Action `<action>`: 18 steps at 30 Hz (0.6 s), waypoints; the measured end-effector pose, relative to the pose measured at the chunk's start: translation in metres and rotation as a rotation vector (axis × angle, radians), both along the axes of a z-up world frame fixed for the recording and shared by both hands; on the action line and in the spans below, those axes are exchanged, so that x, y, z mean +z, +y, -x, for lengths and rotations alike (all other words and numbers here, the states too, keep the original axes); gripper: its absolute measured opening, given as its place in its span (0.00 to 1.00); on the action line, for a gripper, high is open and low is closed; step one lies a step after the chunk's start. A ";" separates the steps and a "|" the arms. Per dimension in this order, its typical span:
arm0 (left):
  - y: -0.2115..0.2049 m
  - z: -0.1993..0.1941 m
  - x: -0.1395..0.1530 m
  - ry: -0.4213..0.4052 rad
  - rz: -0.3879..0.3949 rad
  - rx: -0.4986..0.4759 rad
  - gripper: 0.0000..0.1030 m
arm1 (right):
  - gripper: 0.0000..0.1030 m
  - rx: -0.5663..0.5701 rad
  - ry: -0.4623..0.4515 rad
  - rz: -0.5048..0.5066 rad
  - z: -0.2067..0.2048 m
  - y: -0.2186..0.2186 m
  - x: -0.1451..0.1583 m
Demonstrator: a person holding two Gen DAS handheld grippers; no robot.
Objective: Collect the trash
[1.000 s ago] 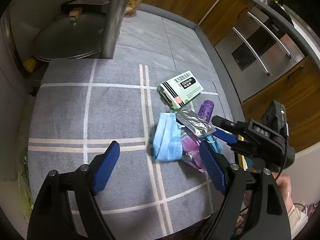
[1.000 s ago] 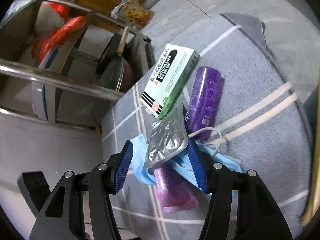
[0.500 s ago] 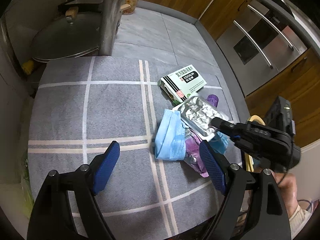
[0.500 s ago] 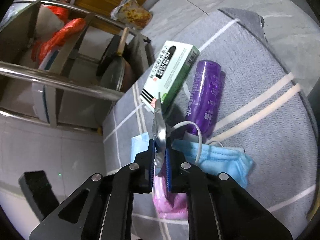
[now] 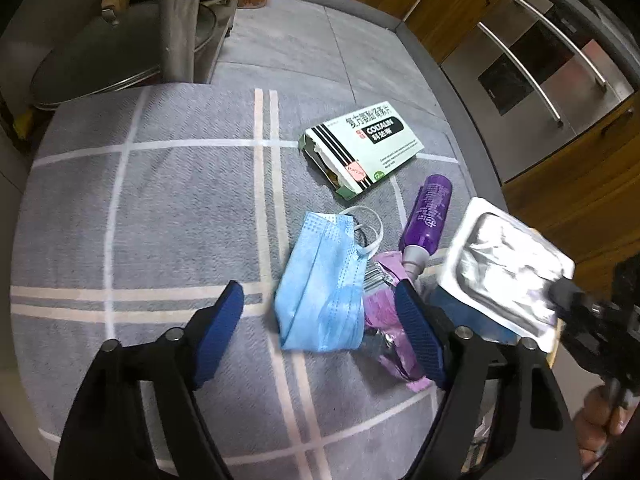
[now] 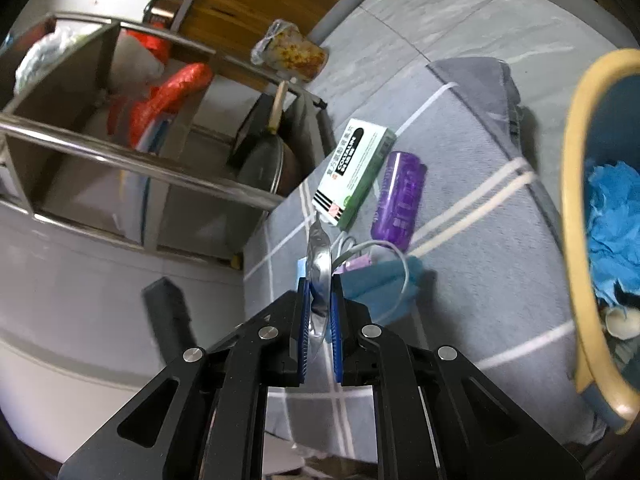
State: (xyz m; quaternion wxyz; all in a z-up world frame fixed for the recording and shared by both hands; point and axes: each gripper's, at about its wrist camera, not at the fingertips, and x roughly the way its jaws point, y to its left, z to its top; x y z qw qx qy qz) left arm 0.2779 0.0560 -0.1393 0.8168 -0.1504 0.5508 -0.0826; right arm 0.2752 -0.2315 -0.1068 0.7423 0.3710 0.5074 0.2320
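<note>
Two grippers in view. Right gripper (image 6: 320, 312): jaws clamped on the edge of a silver blister pack (image 5: 508, 276), which is lifted clear of the grey checked cloth (image 5: 160, 208); in the right wrist view the pack stands edge-on between the blue pads. Left gripper (image 5: 320, 320): jaws wide and just narrowing, nothing pressed between them; they hang over a folded blue face mask (image 5: 320, 280) and a crumpled pink wrapper (image 5: 384, 320) lying touching on the cloth. Purple bottle (image 5: 428, 216) lies just beside the mask; green-and-white medicine box (image 5: 360, 148), one end open, lies near it. Blue bin with yellow rim (image 6: 572, 208) stands at the cloth's right edge, blue crumpled material inside.
</note>
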 end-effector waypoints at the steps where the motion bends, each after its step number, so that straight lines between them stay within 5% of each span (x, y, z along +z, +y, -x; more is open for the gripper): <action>1: -0.001 -0.001 -0.004 0.006 -0.011 -0.002 0.67 | 0.11 -0.004 0.001 -0.005 0.002 -0.003 0.000; 4: -0.003 -0.002 -0.014 0.047 -0.010 -0.004 0.53 | 0.11 0.003 0.009 0.001 0.008 -0.007 -0.001; 10: -0.008 0.003 0.003 0.008 -0.060 0.002 0.53 | 0.11 0.045 0.058 0.060 0.019 -0.008 -0.020; 16: -0.020 0.015 0.028 -0.029 0.009 -0.031 0.56 | 0.12 0.110 0.117 0.119 0.028 -0.002 -0.041; 18: -0.027 0.018 0.034 -0.033 0.033 -0.052 0.58 | 0.21 0.124 0.139 0.134 0.032 -0.002 -0.047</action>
